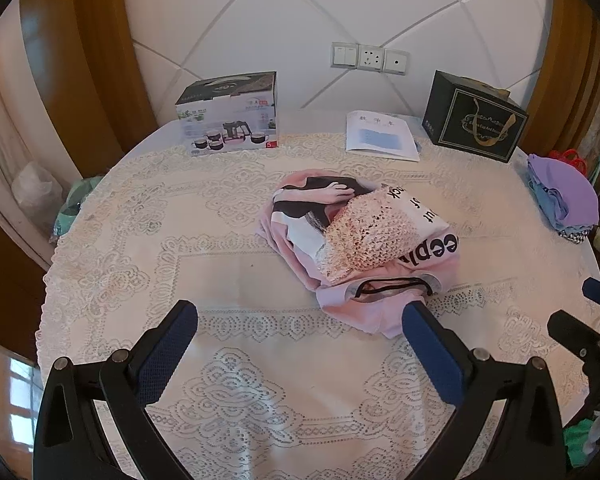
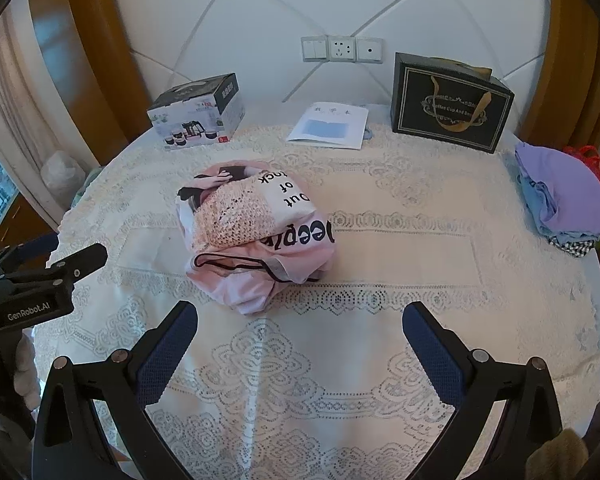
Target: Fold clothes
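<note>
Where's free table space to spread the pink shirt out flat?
Widest bare patch: the lace tablecloth between the pink shirt and the purple clothes pile, running down to the right gripper. Also the near-left cloth beside the left gripper. Crowded along the wall: tea set box, booklet, black gift box.

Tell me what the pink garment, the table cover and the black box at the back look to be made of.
Pink garment: soft knit fabric, matte, judging by its limp folds; it bears a printed picture and lettering.
Table cover: cream lace, apparently woven or crocheted; openwork floral patterns show through.
Black box: likely rigid cardboard, smooth finish, with gold print and a gold ribbon handle.
</note>
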Motion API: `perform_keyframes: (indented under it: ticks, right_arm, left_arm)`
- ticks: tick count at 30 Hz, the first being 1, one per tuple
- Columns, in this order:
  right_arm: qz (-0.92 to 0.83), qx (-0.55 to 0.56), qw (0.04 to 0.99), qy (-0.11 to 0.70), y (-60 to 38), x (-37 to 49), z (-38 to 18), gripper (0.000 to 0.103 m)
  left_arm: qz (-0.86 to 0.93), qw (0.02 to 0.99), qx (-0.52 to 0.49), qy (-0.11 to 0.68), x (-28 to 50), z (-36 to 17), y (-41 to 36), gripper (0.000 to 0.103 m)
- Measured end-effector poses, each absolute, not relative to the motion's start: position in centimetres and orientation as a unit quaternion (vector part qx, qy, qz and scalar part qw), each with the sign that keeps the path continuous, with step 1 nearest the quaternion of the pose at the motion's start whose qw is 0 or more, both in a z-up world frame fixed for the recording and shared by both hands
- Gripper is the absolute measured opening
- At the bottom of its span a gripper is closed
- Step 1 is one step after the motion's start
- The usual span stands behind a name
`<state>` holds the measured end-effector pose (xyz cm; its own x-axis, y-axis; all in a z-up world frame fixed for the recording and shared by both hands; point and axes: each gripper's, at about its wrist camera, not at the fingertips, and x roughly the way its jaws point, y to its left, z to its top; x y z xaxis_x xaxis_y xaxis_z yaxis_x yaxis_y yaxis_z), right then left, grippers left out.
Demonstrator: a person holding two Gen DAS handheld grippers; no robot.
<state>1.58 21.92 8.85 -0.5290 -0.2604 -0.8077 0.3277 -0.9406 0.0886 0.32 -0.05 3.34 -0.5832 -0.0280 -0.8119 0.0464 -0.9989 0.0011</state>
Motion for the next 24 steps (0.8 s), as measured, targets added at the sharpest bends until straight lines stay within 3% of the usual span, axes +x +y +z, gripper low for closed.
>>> perform_keyframes:
  ticks: [24]
  right_arm:
    - [-0.869,0.464,0.167,0.043,21.74,1.18,8.13,0.103]
  left_arm:
    - [-0.887,0.022,0.461,0.013,0.16,3.13,-0.56,0.102]
